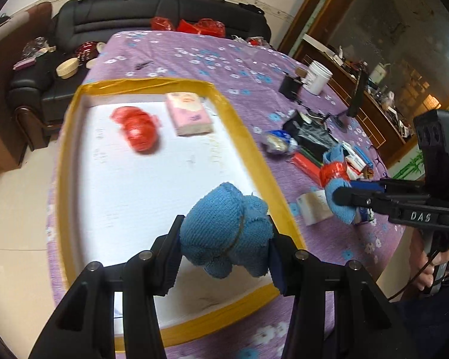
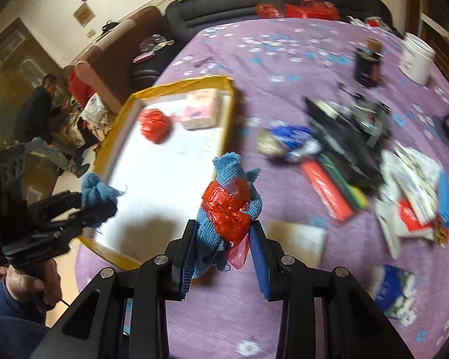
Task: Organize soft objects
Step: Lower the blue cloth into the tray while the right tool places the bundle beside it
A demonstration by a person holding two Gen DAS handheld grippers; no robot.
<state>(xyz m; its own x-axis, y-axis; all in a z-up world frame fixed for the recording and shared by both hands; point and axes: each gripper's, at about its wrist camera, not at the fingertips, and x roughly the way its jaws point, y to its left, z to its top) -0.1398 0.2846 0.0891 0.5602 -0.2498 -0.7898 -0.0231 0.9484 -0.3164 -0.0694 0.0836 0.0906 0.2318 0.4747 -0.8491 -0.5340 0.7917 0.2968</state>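
Observation:
My left gripper point(image 1: 224, 236) is shut on a balled blue cloth point(image 1: 224, 233) and holds it above the near part of a white tray with a yellow taped rim point(image 1: 239, 125). In the tray lie a red plastic bundle point(image 1: 139, 131) and a pink tissue pack point(image 1: 188, 113). My right gripper point(image 2: 224, 230) is shut on a blue cloth tied with red plastic point(image 2: 227, 206), held above the purple tablecloth just right of the tray point(image 2: 229, 113). The right gripper point(image 1: 341, 196) also shows in the left wrist view, and the left gripper point(image 2: 98, 203) in the right wrist view.
A round table with a purple flowered cloth point(image 1: 212, 56) carries clutter on its right: a blue wrapped packet point(image 2: 287, 140), a red box point(image 2: 326, 191), black items point(image 2: 344, 128), papers point(image 2: 410, 185), a white tub point(image 2: 417, 58), a tape roll point(image 1: 312, 209). A black sofa point(image 1: 152, 12) stands behind.

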